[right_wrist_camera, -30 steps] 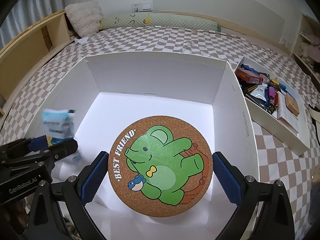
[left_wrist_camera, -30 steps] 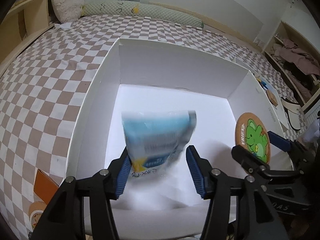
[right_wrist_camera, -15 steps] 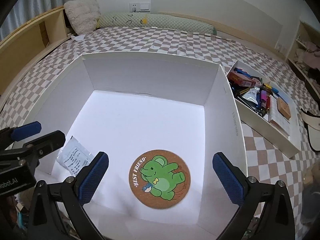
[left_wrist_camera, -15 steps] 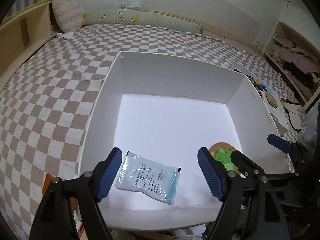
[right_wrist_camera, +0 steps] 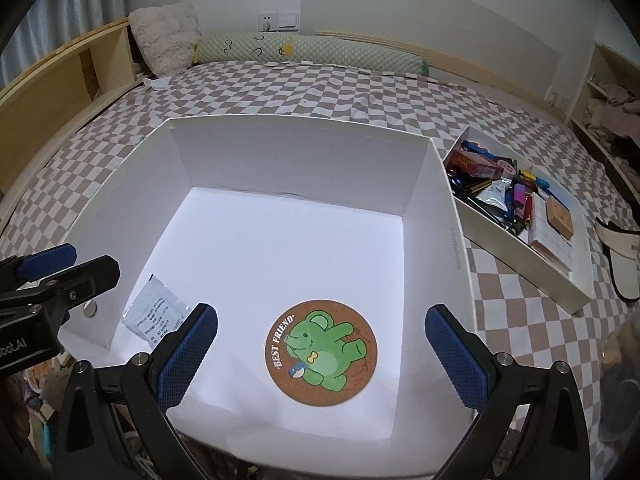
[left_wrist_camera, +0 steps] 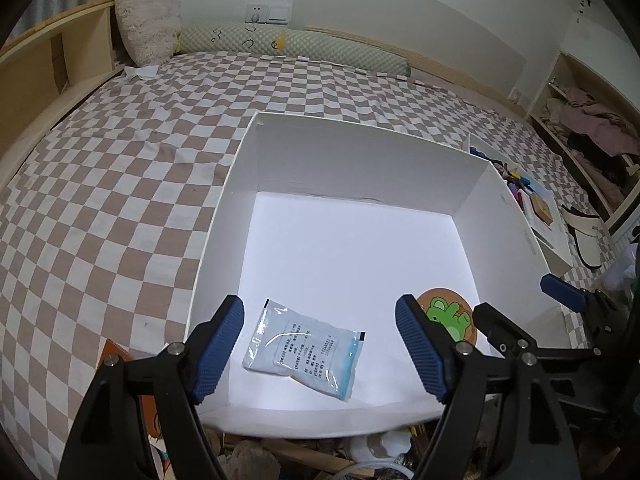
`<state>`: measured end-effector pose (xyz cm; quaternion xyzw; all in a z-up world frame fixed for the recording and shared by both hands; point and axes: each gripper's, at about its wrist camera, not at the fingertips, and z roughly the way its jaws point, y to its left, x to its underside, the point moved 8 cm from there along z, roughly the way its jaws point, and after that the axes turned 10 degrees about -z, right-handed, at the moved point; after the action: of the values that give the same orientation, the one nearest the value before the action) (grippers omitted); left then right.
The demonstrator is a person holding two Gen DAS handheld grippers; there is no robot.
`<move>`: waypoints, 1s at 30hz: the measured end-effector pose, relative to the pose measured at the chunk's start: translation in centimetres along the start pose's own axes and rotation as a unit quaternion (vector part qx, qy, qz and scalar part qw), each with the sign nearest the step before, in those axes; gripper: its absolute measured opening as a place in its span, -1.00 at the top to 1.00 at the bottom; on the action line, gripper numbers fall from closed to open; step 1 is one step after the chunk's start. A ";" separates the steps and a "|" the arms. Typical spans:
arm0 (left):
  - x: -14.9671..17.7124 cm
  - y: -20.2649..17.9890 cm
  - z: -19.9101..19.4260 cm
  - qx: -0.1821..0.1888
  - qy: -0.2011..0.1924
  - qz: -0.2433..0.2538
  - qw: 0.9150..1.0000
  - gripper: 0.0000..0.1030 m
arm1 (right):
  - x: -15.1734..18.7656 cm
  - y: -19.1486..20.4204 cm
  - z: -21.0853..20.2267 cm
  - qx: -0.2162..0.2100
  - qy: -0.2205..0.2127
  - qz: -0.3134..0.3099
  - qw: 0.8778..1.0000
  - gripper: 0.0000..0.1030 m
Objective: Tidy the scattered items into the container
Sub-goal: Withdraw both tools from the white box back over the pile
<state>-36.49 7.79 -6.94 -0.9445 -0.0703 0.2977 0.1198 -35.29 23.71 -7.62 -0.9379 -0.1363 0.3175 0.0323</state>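
Both items dropped since a second ago: sachet [left_wrist_camera: 304, 354] no longer pinched in left claw [left_wrist_camera: 320, 356], cork coaster [right_wrist_camera: 322, 352] no longer pinched in right claw [right_wrist_camera: 322, 354]. Now both lie flat on the floor of the white box [left_wrist_camera: 400, 160], sachet at the near left corner, coaster near the front edge toward the right wall. They sit apart, not touching. Left claw spread, nothing between the pads; sachet shows below, between them. Right claw spread wide, nothing gripped; coaster seen below, between its pads. In the left view the coaster is at 3 o'clock from the sachet, partly hidden behind a blue pad. Box sits on the checkered bed [left_wrist_camera: 120, 200]. Second tray [right_wrist_camera: 560, 280] full of pens and small stuff sits at 2 o'clock from the box in the right view, just beside its right wall.
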 end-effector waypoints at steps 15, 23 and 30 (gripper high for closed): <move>0.5 -0.3 -4.7 -0.010 -0.032 0.008 0.999 -0.72 | 0.2 -0.7 -4.5 0.014 -0.019 0.005 1.000 -1.00; 1.3 -0.5 -7.2 -0.017 -0.043 0.021 0.999 -0.94 | 0.8 -1.2 -7.6 0.020 -0.033 0.013 0.999 -1.00; 2.0 -1.1 -9.2 -0.024 -0.055 0.038 0.997 -0.96 | 1.4 -1.5 -10.6 0.024 -0.048 0.019 0.998 -1.00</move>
<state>-29.54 7.57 -0.42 -0.9314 -0.0477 0.3515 0.0813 -28.20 25.80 0.22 -0.9227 -0.1121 0.3664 0.0421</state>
